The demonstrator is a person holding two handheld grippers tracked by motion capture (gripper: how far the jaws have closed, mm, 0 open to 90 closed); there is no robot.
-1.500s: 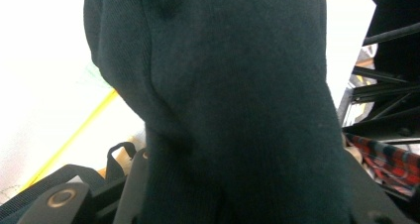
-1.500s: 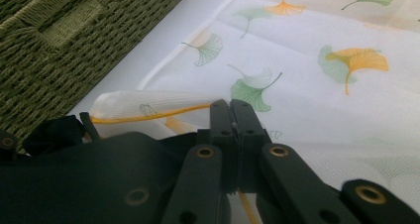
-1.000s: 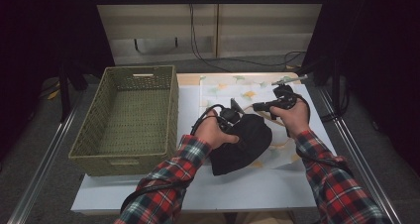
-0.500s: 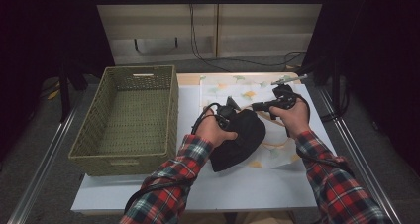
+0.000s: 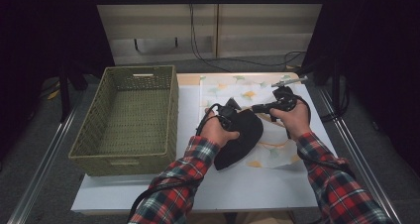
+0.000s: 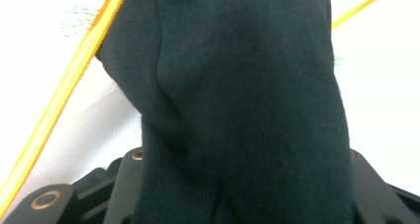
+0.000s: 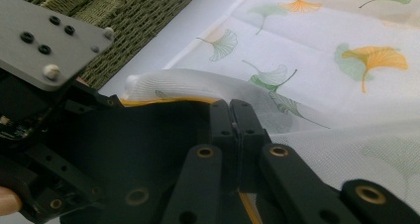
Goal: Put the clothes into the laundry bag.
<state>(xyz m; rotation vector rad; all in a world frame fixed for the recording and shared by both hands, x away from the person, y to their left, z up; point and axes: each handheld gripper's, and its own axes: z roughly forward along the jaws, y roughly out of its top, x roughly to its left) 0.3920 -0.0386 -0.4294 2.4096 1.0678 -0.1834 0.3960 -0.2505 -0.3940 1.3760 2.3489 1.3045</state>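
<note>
Fabric work fills the right half of the white tabletop (image 5: 163, 184): a dark knit garment (image 5: 240, 137) lies on a sheer cloth printed with ginkgo leaves (image 5: 233, 87), which seems to be a mesh laundry bag with an orange-trimmed edge, though the pictures do not settle that.

The left claw (image 5: 232, 111) has the garment's bulk between its jaws. They have just been opening, and in the left gripper view the knit (image 6: 237, 110) bulges up between them, so the hold looks slackened rather than pinched; whether the pads are off the cloth I cannot tell. Compared with a second ago, the garment sits slightly further up and right, deeper onto the printed cloth, and the left hand has nudged that way.

The right claw (image 5: 257, 106) is closed. In the right gripper view its tips (image 7: 233, 120) meet at the orange-trimmed edge beside the raised mesh fold (image 7: 198, 85); it appears to pinch that edge, holding it up.

My reading is that the garment is being fed into the bag and the left claw is letting go. The woven basket (image 5: 126, 117) stands to the left, well apart.
</note>
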